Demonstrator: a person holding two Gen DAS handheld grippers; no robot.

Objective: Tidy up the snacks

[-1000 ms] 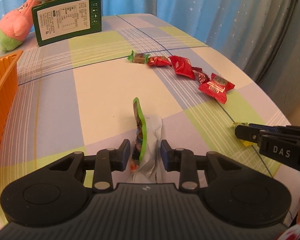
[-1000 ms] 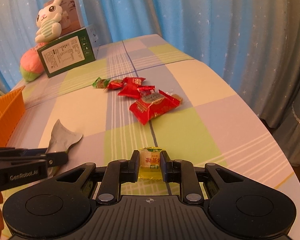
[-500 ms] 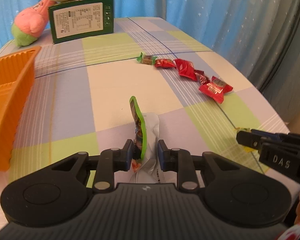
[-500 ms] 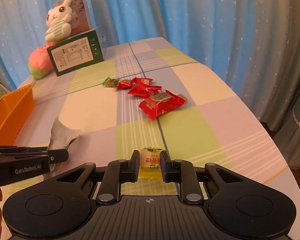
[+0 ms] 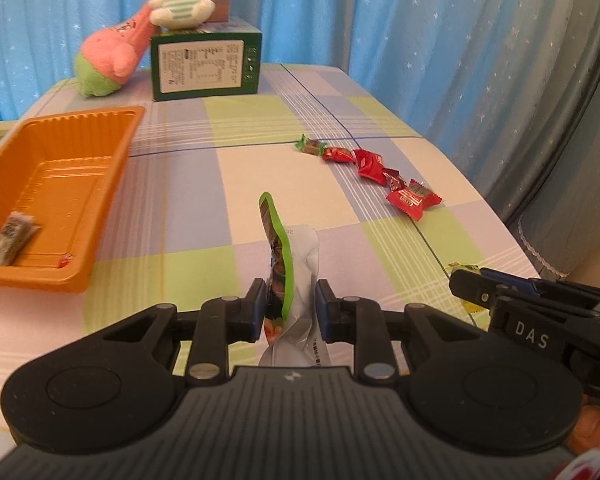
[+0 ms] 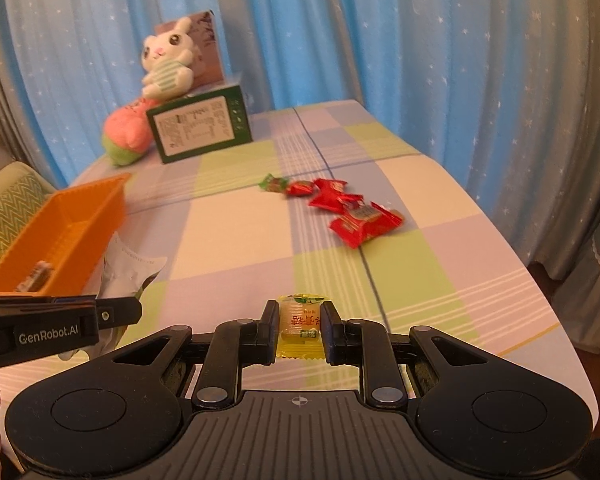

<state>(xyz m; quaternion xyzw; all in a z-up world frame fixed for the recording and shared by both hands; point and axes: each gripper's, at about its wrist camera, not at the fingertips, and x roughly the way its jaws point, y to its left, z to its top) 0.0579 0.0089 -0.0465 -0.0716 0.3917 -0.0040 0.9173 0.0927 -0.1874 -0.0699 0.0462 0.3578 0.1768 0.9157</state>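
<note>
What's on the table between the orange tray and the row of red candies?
Only bare checked tablecloth between orange tray and red candies, seen in the left wrist view.

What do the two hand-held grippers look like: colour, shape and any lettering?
Both are black plastic, with a ribbed body, round side discs and silver pivot pins. The left hand-held gripper has blue-edged pads and reads "GenRobot.AI" along its side; the right hand-held gripper reads "DAS".

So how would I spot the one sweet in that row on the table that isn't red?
Start at the big green box at the far end of the checked tablecloth, then come nearer to the row of wrapped sweets. The green-wrapped sweet is the end one closest to the box; all its neighbours are red.
</note>
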